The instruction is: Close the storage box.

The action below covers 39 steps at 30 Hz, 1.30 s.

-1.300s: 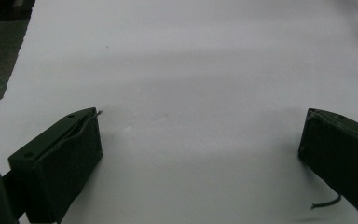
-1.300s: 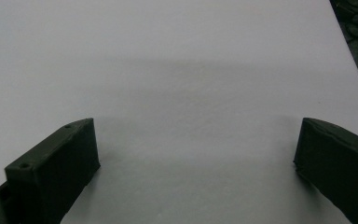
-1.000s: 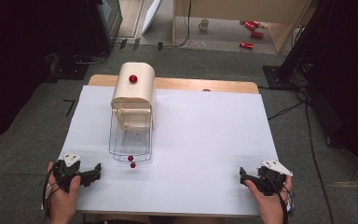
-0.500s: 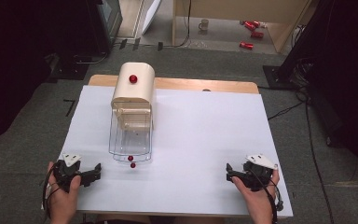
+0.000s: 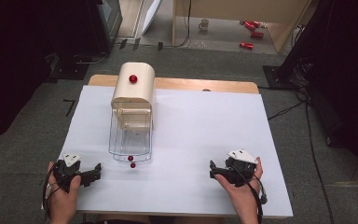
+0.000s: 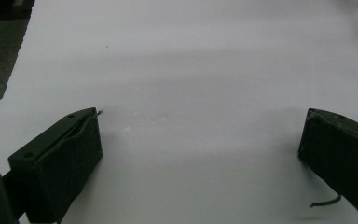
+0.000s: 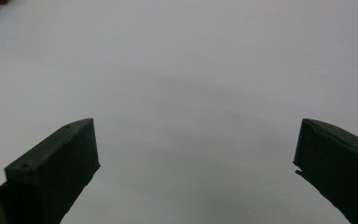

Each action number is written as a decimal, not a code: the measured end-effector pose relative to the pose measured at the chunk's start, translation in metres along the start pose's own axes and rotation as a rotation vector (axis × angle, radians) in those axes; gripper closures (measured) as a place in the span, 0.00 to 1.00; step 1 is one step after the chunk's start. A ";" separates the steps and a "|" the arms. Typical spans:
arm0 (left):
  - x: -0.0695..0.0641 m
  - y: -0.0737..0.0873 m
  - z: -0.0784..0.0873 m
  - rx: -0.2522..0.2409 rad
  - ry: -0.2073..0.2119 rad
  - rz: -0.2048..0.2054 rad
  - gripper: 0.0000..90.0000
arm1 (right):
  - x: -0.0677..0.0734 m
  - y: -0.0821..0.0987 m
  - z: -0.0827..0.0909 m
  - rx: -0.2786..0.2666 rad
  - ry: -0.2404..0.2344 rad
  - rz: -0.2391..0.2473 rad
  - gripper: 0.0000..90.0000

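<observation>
Both grippers, left gripper (image 5: pixel 92 171) and right gripper (image 5: pixel 213 171), gape wide, holding nothing. Clumsy nudges could send the loose red bead (image 5: pixel 132 165) rolling away from the clear drawer (image 5: pixel 129 140)

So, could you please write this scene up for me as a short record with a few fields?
surface: table covered in white sheet
main object: cream-coloured dispenser with a red knob on top
attached part: clear tray at the dispenser's front, towards the person
loose item: one red ball on the sheet just past the tray's near edge
left hand-held gripper: open, jaws wide apart, nothing between them
right hand-held gripper: open, jaws wide apart, nothing between them
contact: neither gripper touches the dispenser or the ball
</observation>
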<state>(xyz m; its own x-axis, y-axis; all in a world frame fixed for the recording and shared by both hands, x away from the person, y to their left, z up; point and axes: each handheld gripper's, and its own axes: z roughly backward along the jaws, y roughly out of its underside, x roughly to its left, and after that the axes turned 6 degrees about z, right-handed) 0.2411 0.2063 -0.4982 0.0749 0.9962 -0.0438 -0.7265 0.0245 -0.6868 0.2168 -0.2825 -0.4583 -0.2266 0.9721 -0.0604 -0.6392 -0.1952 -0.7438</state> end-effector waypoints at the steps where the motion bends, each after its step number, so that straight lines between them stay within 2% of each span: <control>1: 0.000 0.000 0.000 0.000 0.000 0.000 0.00 | 0.005 -0.003 -0.001 -0.001 -0.008 0.006 0.00; 16: 0.000 0.000 0.000 0.001 0.000 0.000 0.00 | 0.039 -0.021 -0.009 -0.015 -0.070 0.049 0.00; 24: 0.000 0.000 0.000 0.001 0.000 0.000 0.00 | 0.051 -0.029 -0.012 -0.026 -0.090 0.063 0.00; 39: 0.000 0.000 0.000 0.001 0.000 0.000 0.00 | 0.088 -0.041 -0.019 -0.036 -0.155 0.112 0.00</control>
<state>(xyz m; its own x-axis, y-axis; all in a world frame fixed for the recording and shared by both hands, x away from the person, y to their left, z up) 0.2413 0.2063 -0.4982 0.0748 0.9962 -0.0443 -0.7274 0.0241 -0.6857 0.2368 -0.1867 -0.4462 -0.4076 0.9122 -0.0430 -0.5774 -0.2939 -0.7617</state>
